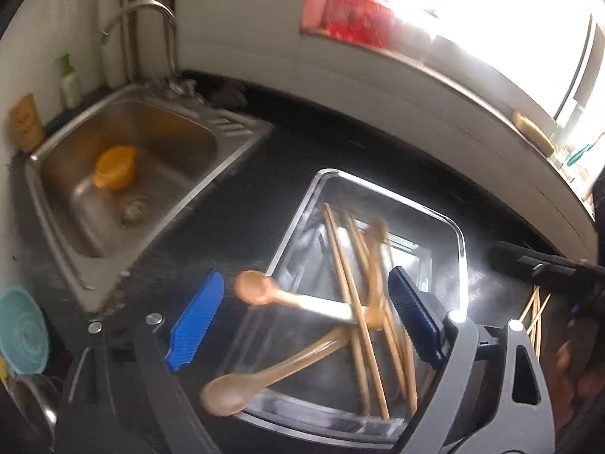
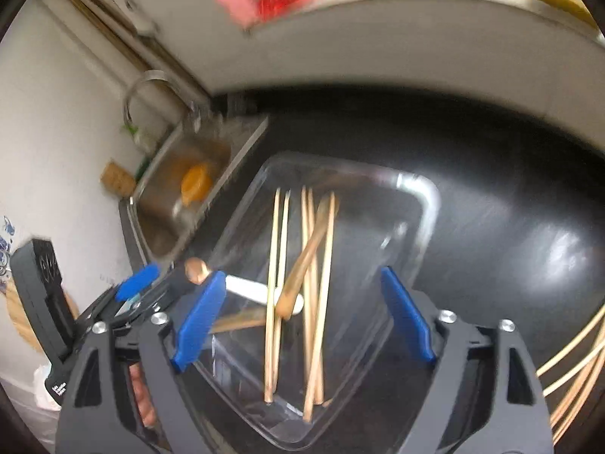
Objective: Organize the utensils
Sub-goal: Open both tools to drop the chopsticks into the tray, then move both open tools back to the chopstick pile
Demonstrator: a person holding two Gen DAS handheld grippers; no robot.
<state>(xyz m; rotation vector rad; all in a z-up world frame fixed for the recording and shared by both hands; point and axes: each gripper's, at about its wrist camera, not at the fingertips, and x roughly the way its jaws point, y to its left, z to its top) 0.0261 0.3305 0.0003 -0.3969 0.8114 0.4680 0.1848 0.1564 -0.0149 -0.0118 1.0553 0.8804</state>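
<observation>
Over the dark countertop (image 1: 310, 140), the left wrist view takes in more of the kitchen: a steel sink (image 1: 227, 125) at far left with an orange cup (image 1: 115, 168) in its basin, a curved faucet (image 1: 151, 11), a green-capped bottle (image 1: 70, 83), and a teal round strainer (image 1: 20, 335) at the near left edge. A clear glass tray (image 1: 446, 219) holds wooden chopsticks (image 1: 348, 283) and brown spoons (image 1: 264, 374), one spoon (image 1: 253, 287) with a white handle lying across the tray's left rim. The left gripper (image 1: 302, 317) hangs over the tray's near end, jaws spread wide, blue pads touching nothing. More loose chopsticks (image 1: 533, 314) lie on the counter to the right.

From the right wrist view, the sink shows only in part, but a person's hand (image 2: 141, 397) appears behind the left gripper (image 2: 138, 283) at near left. The right gripper (image 2: 302, 317) hangs over the same tray (image 2: 427, 196), jaws likewise wide apart and empty, the chopsticks (image 2: 321, 265) lying between them below. Loose chopsticks (image 2: 578, 363) curve along the right edge.
</observation>
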